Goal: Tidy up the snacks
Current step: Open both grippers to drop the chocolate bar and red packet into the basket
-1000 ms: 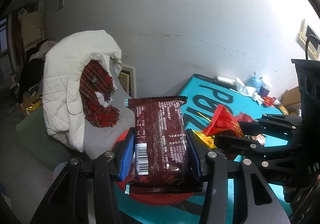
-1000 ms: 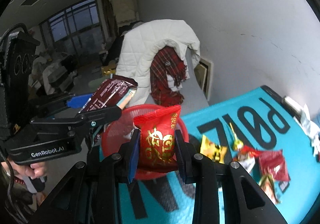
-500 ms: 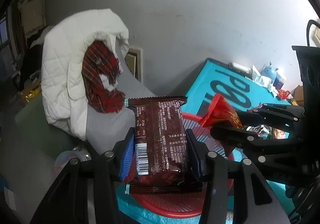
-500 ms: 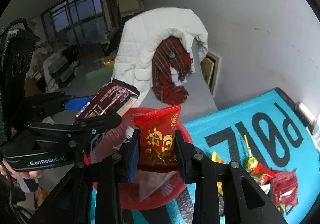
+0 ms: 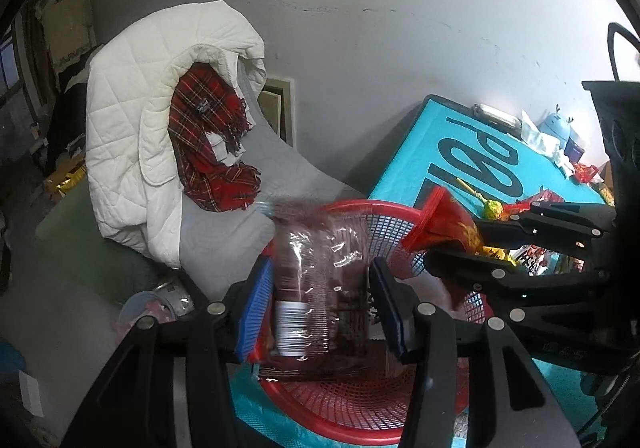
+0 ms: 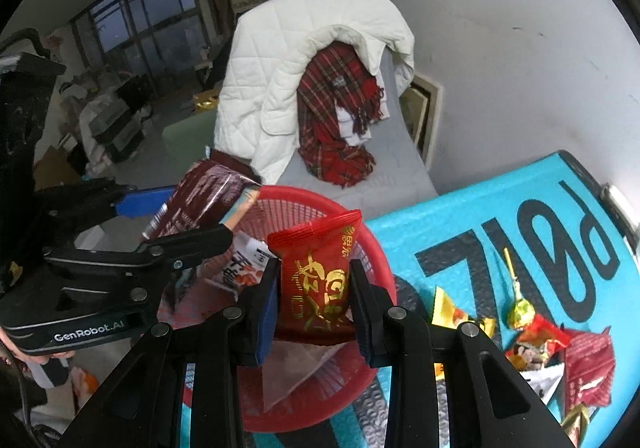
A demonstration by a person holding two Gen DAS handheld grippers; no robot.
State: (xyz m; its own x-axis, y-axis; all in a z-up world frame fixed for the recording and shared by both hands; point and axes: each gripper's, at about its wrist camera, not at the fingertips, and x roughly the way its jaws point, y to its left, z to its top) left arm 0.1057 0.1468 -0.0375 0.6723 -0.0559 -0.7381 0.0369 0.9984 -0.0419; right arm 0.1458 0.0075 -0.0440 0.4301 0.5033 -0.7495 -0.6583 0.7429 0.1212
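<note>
A red mesh basket sits at the left end of the teal mat. My left gripper is over it, jaws wide apart; the dark brown snack packet is blurred between them, dropping toward the basket. My right gripper is shut on a red packet with gold print, held just above the basket. A few wrappers lie in the basket.
Loose snacks and a lollipop lie on the teal mat to the right. A grey chair with a white quilted jacket and red plaid scarf stands behind the basket, against the wall.
Both grippers moved over the basket. My left gripper has opened and the brown packet has slipped loose, falling blurred. The right gripper still holds the red packet.
</note>
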